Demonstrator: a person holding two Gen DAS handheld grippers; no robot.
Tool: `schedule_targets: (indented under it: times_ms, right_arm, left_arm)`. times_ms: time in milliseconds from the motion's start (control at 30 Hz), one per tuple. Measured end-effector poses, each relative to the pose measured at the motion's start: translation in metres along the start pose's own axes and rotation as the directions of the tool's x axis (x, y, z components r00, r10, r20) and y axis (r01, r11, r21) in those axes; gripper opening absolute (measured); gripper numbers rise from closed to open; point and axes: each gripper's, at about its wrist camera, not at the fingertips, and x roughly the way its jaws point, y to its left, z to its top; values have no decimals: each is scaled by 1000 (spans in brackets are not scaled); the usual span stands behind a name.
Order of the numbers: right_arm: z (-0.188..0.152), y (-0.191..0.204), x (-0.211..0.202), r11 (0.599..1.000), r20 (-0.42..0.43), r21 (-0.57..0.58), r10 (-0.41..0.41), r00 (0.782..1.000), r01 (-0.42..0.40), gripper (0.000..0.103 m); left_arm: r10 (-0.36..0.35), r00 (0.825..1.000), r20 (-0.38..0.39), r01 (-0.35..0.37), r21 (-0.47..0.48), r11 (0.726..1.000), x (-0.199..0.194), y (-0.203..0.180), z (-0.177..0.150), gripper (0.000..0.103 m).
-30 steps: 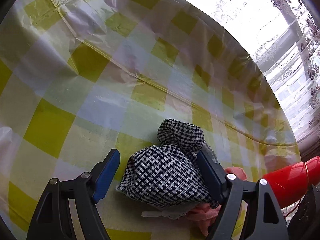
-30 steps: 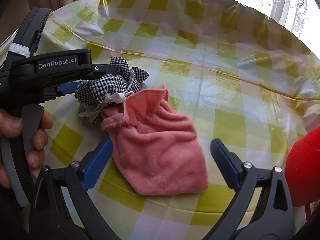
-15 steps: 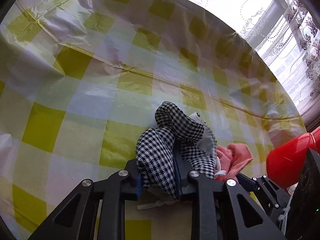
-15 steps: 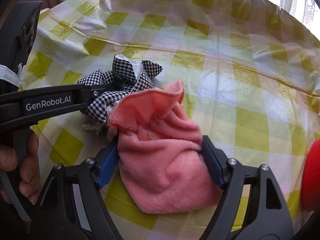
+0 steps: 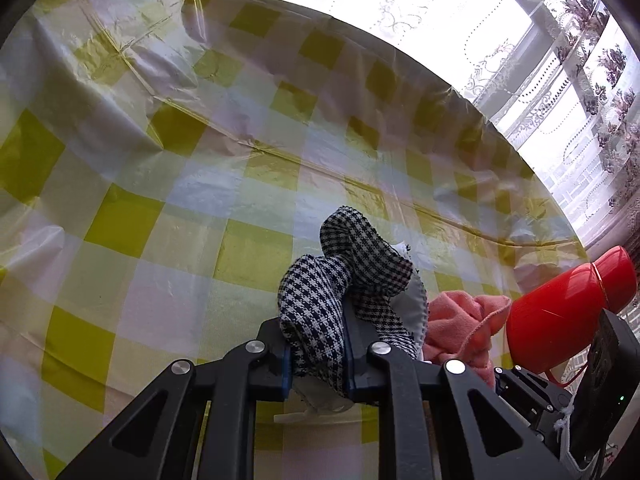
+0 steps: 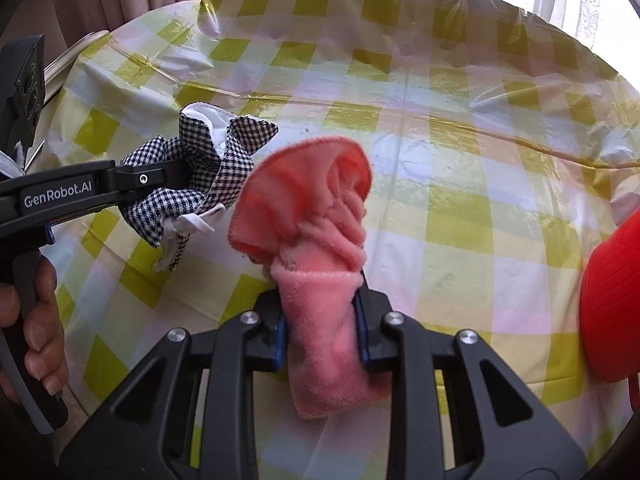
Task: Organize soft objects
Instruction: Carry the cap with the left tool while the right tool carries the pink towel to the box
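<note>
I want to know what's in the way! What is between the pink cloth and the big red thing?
Nothing stands there. In the right wrist view, only bare checked tablecloth lies between the pink cloth and the red bottle.

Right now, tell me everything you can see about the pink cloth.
The pink cloth looks like a soft, fuzzy fleece or microfibre pouch. It is pinched around its middle by the right hand-held gripper, shut on it, so its stitched top edge fans out above. It appears lifted off the checked tablecloth, beside the houndstooth cloth.

Glossy, creased plastic tablecloth; fuzzy pink cloth; woven houndstooth cloth.
</note>
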Motion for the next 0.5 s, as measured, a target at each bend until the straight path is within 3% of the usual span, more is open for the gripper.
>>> schedule_targets:
  times_ms: [500]
  right_arm:
    - [-60, -49, -91, 994, 55, 69, -86, 995, 82, 29]
  left_arm:
    - [-108, 994, -14, 109, 127, 986, -42, -71, -63, 19]
